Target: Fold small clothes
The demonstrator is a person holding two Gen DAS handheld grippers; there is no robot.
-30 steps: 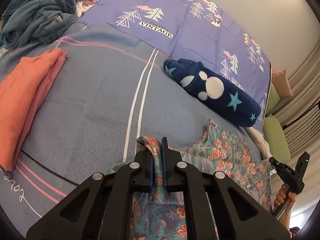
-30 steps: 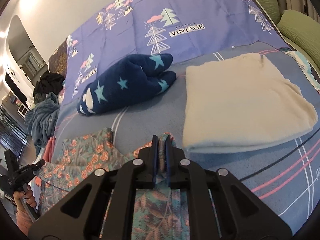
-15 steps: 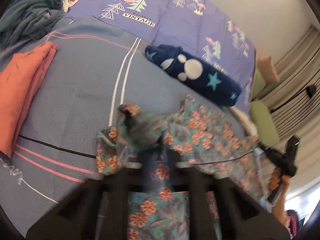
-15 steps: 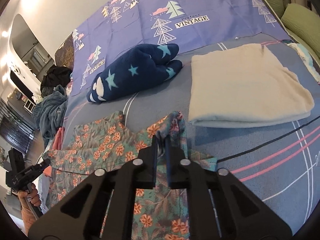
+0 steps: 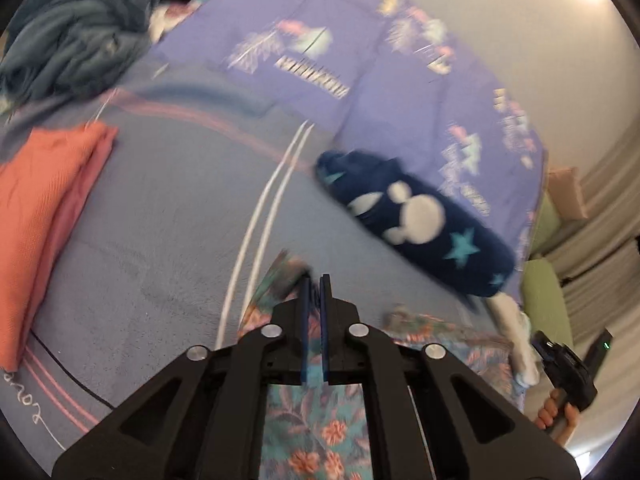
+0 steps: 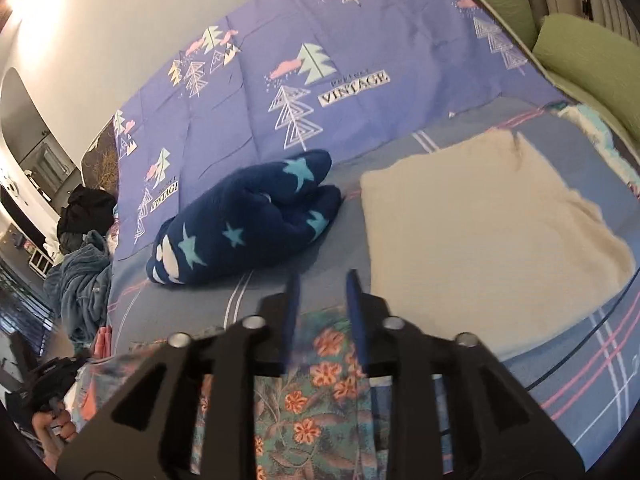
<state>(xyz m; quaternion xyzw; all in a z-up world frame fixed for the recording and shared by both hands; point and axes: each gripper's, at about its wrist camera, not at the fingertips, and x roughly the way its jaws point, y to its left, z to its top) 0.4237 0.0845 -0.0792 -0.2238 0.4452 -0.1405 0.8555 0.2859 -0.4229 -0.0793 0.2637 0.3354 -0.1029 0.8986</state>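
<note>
Since half a second ago the right tool (image 6: 322,280) has spread its fingers and released the floral garment (image 6: 320,384), which lies on the bed (image 6: 400,148) at 6 o'clock. Left tool (image 5: 314,280) stays clenched on a bunched edge of it.

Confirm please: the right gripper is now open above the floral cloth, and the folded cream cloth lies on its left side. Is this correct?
One detail is wrong. The right wrist view shows the right gripper open above the floral cloth, but the folded cream cloth lies on its right side, not its left. The navy star garment lies on the left.
</note>
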